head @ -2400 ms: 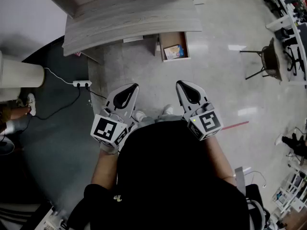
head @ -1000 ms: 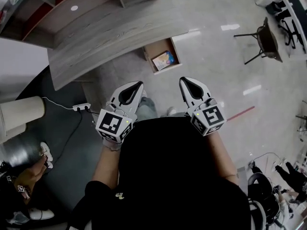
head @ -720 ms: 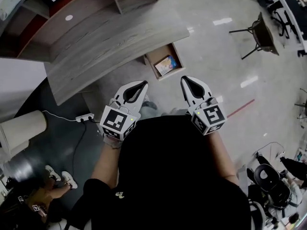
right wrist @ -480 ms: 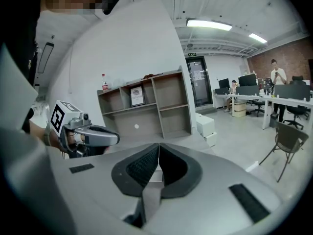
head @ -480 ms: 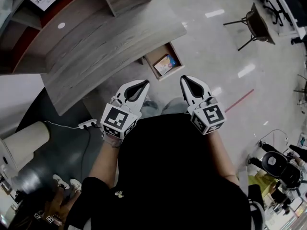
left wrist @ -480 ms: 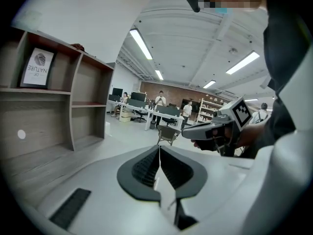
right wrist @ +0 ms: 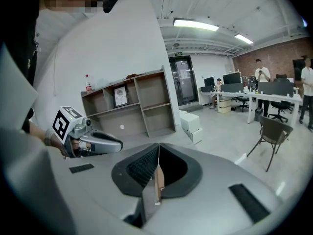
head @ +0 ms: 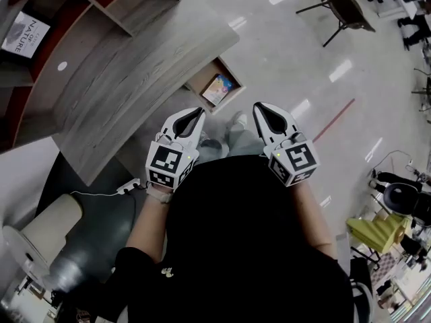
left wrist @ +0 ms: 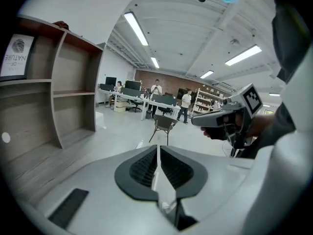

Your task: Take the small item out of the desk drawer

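Note:
An open wooden drawer [head: 199,81] juts from under the grey desk [head: 128,79], out over the shiny floor. A small colourful item [head: 217,89] lies flat inside it. My left gripper [head: 195,112] and right gripper [head: 259,108] are held side by side in front of my chest, well short of the drawer and above the floor. Both are shut with nothing between the jaws. In the left gripper view the left gripper [left wrist: 158,147] points level into the room, not at the drawer. The right gripper [right wrist: 159,145] points towards a shelf unit.
A wooden shelf unit [head: 94,9] stands behind the desk. A power strip [head: 128,187] with a cable lies on the dark floor at left, near a cream cylinder [head: 47,227]. A chair [head: 337,2] stands at far right, and red tape [head: 333,120] marks the floor.
The head view has swung round: desk and drawer have shifted left and turned in the picture. Both grippers stay shut in front of my body, slightly closer to the drawer.

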Available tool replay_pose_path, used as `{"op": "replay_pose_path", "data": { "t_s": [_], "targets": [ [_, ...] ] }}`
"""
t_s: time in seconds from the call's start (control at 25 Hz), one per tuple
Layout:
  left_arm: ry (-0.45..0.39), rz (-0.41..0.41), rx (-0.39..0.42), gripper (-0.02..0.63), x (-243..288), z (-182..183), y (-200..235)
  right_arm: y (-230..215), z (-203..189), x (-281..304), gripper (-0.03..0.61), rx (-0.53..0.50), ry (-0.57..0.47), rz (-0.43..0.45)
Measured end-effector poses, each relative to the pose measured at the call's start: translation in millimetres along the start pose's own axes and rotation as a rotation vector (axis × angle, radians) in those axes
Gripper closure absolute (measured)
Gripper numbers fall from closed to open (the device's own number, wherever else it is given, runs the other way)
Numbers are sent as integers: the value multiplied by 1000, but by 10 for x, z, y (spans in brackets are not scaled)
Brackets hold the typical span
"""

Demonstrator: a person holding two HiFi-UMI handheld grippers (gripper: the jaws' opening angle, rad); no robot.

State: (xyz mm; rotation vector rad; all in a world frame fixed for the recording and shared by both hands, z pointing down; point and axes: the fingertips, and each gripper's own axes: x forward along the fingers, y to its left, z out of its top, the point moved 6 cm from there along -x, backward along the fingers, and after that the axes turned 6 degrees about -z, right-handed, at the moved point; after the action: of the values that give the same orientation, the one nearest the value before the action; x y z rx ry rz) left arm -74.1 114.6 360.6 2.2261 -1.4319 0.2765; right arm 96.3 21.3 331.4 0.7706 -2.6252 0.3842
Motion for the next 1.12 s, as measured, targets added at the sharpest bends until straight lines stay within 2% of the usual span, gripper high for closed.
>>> {"op": "replay_pose_path", "data": {
  "t_s": [0.24,0.52,0.68,0.8,0.96,1.12],
  "targets": [
    [114,-18,-3,603,529,-88,121,-353,-10,-11,580,44,10,-53],
    [261,-56,8,591,1169,-354,296,-649,-170,-41,580,81,32,-91],
    [329,-72,8,539,1469,-546,391,-822,-278,-64,580,101,48,-118],
    [363,-48,14,510,1673,-674,482,-953,-323,-79,580,109,61,-140],
    [427,-37,5,428,1937,-889,596,-1134,-387,-139,580,136,92,-200],
    [493,-11,1,370,2182,-1115,732,-1265,-500,-199,580,147,104,-210]
  ]
}}
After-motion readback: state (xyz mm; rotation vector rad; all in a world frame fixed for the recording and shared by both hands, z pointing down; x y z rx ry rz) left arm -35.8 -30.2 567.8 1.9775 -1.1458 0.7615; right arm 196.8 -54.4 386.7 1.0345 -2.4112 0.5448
